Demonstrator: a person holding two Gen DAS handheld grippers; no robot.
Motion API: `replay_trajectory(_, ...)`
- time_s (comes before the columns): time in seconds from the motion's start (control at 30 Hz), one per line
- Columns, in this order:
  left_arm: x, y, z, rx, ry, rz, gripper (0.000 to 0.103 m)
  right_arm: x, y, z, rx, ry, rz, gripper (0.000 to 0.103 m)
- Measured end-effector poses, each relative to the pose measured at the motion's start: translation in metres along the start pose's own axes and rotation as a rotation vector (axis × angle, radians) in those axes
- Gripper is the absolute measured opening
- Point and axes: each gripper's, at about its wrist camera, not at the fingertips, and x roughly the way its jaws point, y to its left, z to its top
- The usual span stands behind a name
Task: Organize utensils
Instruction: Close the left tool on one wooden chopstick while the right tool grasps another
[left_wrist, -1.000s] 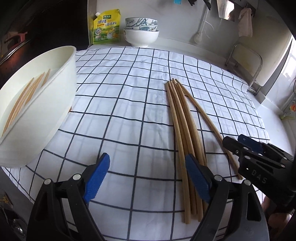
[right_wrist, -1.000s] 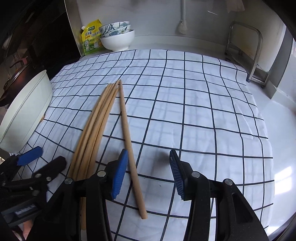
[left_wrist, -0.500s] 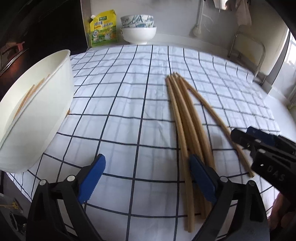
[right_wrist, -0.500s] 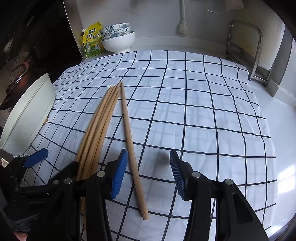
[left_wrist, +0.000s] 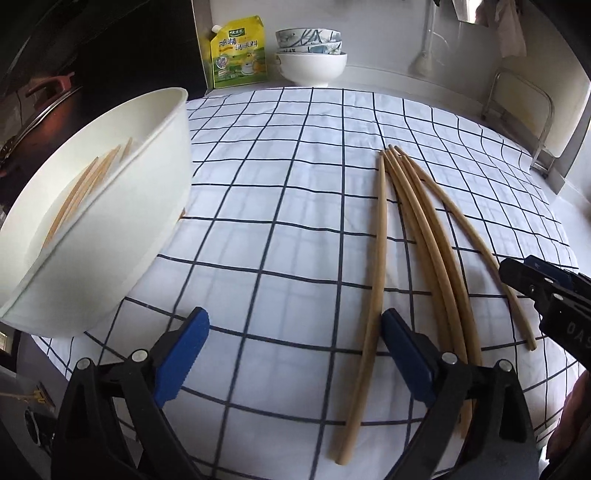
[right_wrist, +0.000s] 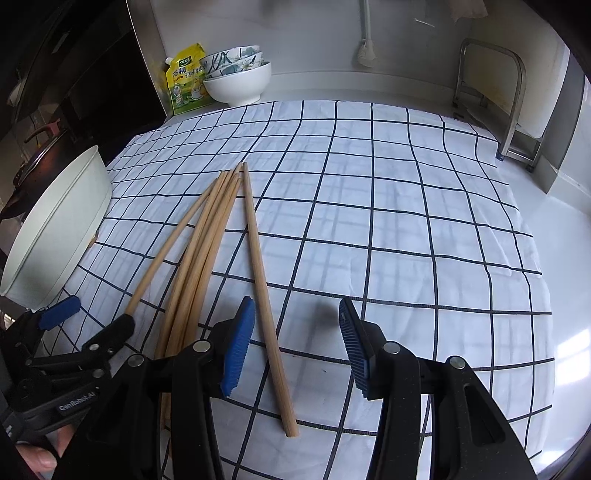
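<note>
Chopsticks on the checked cloth, both grippers empty above them.

Left gripper (left_wrist: 295, 350) has just been spreading wide, nothing between its pads; right gripper (right_wrist: 295, 347) stands half spread, straddling 1 stray chopstick (right_wrist: 258, 266) without touching it. 5 loose chopsticks (left_wrist: 417, 236) lie near the white tub (left_wrist: 122, 229), which already holds some. Advice: centre on 1 stick, lower squarely, pinch mid-shaft.

left hand-held gripper (left_wrist: 295, 354): black arms, blue ribbed pads, silver screws | right hand-held gripper (right_wrist: 297, 341): same build

Chopsticks (left_wrist: 417, 229) lie on cloth (left_wrist: 280, 206), right of bowl (left_wrist: 122, 206).
</note>
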Motion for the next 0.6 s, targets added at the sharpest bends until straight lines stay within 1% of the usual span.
replay_trajectory(0.07,-0.002,0.000,0.002,0.003,-0.016,-0.008,0.092,0.000,0.001,-0.001,-0.003,-0.002,0.000,0.046)
replay_trajectory(0.13,-0.004,-0.002,0.004,0.005,-0.026,-0.021,0.092,0.000,0.003,0.000,-0.012,-0.004,-0.005,0.049)
replay_trajectory(0.2,-0.005,-0.004,0.007,0.010,-0.038,-0.031,0.092,0.002,0.006,0.002,-0.028,-0.010,-0.015,0.050)
replay_trajectory(0.33,-0.001,-0.007,0.016,0.024,-0.051,-0.025,0.092,0.008,0.010,0.007,-0.051,-0.009,-0.032,0.050)
replay_trajectory(0.43,0.002,-0.008,0.023,0.038,-0.067,-0.008,0.092,0.015,0.010,0.012,-0.059,-0.001,-0.045,0.050)
replay_trajectory(0.6,0.012,-0.007,0.031,0.051,-0.043,-0.012,0.092,0.022,0.013,0.018,-0.079,0.004,-0.053,0.050)
